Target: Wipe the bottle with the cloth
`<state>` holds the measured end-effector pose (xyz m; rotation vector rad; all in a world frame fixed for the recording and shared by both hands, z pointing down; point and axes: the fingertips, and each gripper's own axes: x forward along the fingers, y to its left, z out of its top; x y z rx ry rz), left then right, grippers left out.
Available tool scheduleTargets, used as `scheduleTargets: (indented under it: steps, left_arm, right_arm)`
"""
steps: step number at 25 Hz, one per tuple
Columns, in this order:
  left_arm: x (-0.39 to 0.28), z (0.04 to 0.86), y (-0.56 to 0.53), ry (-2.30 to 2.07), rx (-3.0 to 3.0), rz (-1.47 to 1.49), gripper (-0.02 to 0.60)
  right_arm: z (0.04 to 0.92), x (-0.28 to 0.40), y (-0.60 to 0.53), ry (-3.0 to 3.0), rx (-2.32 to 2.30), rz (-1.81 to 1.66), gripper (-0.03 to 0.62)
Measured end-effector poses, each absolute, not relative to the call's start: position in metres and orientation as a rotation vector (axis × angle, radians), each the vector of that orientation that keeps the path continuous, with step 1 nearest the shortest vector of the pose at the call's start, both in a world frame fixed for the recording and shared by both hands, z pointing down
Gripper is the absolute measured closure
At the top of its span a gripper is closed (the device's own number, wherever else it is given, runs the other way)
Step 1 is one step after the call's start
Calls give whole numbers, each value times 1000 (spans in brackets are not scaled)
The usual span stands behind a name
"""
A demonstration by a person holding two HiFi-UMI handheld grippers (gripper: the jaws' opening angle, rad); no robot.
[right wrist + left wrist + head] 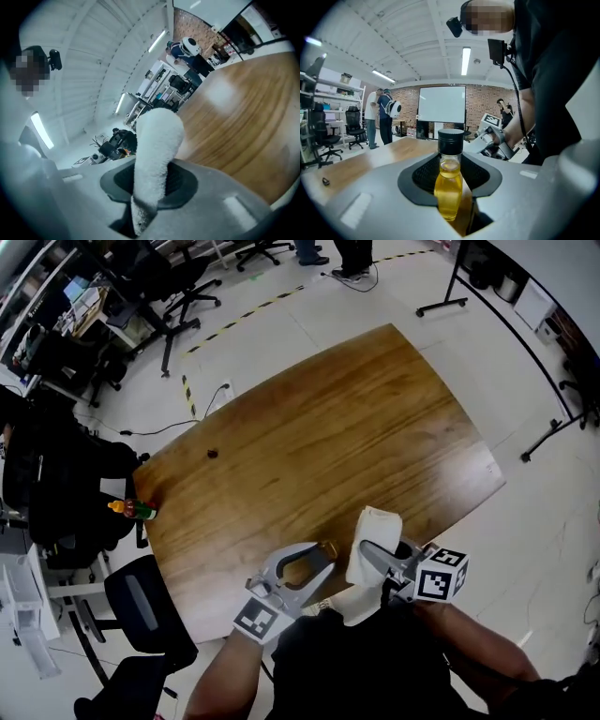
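A small clear bottle (pixel 449 187) of yellow liquid with a black cap stands upright between the jaws of my left gripper (pixel 451 206), which is shut on its body. In the head view the left gripper (pixel 317 559) hovers over the near edge of the wooden table (pixel 328 437), and only a sliver of the bottle (pixel 328 546) shows at its tips. My right gripper (pixel 373 553) is close beside it on the right, shut on a folded white cloth (pixel 373 538). The cloth (pixel 157 154) sticks up out of the right gripper (pixel 149 197). Cloth and bottle are a little apart.
A small dark object (pixel 212 454) lies on the table toward its far left. An orange-capped bottle (pixel 131 510) stands at the table's left edge. Black office chairs (pixel 141 606) crowd the left side. Two people (pixel 378 117) stand far off near a whiteboard.
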<state>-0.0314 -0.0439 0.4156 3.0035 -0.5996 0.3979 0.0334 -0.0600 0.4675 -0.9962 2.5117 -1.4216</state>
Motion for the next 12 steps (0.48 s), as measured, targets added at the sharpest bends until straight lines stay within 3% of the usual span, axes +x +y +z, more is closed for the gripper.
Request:
scheduleTargets:
  steps: [12]
  left_arm:
    - [-29,412,-46,-630,2951,314,426]
  right_arm:
    - [462,-11,-15,2240,-1121,-1173,523]
